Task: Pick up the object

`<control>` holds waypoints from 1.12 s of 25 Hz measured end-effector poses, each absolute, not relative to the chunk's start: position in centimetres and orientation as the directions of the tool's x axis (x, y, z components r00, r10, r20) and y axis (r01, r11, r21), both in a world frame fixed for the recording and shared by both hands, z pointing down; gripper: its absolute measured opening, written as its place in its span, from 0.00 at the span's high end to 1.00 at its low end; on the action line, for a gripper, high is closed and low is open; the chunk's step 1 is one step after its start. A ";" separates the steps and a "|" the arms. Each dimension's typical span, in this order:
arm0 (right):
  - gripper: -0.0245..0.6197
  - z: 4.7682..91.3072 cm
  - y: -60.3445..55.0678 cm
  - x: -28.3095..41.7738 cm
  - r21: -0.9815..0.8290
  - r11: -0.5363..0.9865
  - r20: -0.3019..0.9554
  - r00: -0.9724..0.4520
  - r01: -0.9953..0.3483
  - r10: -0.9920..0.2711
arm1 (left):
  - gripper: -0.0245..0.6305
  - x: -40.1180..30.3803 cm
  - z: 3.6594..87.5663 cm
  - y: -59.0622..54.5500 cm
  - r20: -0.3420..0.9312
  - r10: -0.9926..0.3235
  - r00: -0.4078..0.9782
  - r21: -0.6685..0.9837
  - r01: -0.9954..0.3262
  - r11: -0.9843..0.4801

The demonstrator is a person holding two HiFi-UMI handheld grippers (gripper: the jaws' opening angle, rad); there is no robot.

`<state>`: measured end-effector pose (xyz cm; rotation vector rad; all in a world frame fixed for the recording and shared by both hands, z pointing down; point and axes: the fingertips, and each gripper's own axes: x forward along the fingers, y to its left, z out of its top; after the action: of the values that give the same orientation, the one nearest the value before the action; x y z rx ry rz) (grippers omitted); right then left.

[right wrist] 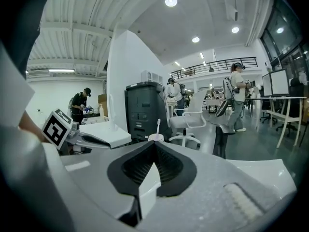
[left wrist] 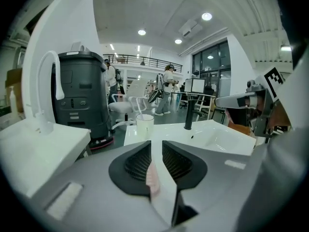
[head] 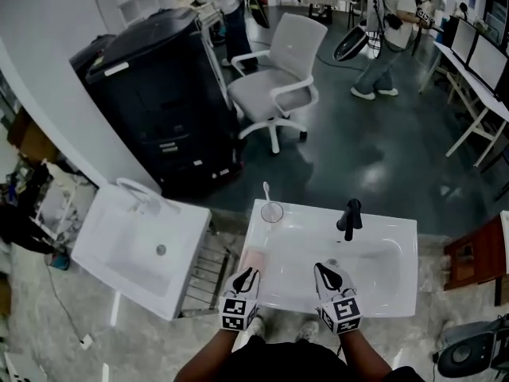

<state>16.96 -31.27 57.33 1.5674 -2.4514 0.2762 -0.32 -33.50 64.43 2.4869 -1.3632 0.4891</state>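
- No word, number or brand is legible anywhere.
- Cubes (head: 235, 312) on the left hand-held gripper (head: 250, 274) and right hand-held gripper (head: 322, 269), at 6 o'clock, bear only square code patterns.

Glossy white rectangular washbasin (head: 398, 245) with matt black tap (head: 350, 217); on its left rim a pale pink flat oblong object (head: 254, 259) and a clear tumbler (head: 272, 212) holding a white toothbrush (head: 266, 189). Shells of the left gripper (head: 253, 272) and the right gripper (head: 319, 267) white, jaw pads black and ribbed, cubes patterned with black-and-white square markers. Surroundings: second white basin (head: 119, 253) with white curved tap (head: 139, 191), tall black cabinet (head: 159, 102), white swivel chair (head: 278, 86), dark grey-green glossy floor (head: 358, 157).
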 end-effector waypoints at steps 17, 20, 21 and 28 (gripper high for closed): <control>0.96 59.2 -31.6 16.8 -0.074 0.425 0.332 -0.424 -0.902 -0.842 | 0.22 -2.4 73.4 -34.1 0.673 -0.635 0.379 0.072 -0.888 -0.454; 0.96 59.2 -31.7 17.4 -0.076 0.413 0.335 -0.413 -0.908 -0.847 | 0.23 -2.3 74.2 -34.3 0.697 -0.621 0.359 0.051 -0.889 -0.456; 0.96 59.2 -31.7 17.6 -0.077 0.408 0.335 -0.409 -0.910 -0.849 | 0.23 -2.4 74.5 -34.3 0.704 -0.617 0.351 0.045 -0.890 -0.455; 0.96 59.8 -31.7 18.2 -0.082 0.390 0.346 -0.393 -0.917 -0.852 | 0.25 -2.2 75.8 -34.7 0.733 -0.596 0.328 0.022 -0.887 -0.461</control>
<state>18.15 -31.71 59.79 1.5638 -2.4016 0.3813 -2.19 -34.69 75.85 2.1775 -1.3078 0.9334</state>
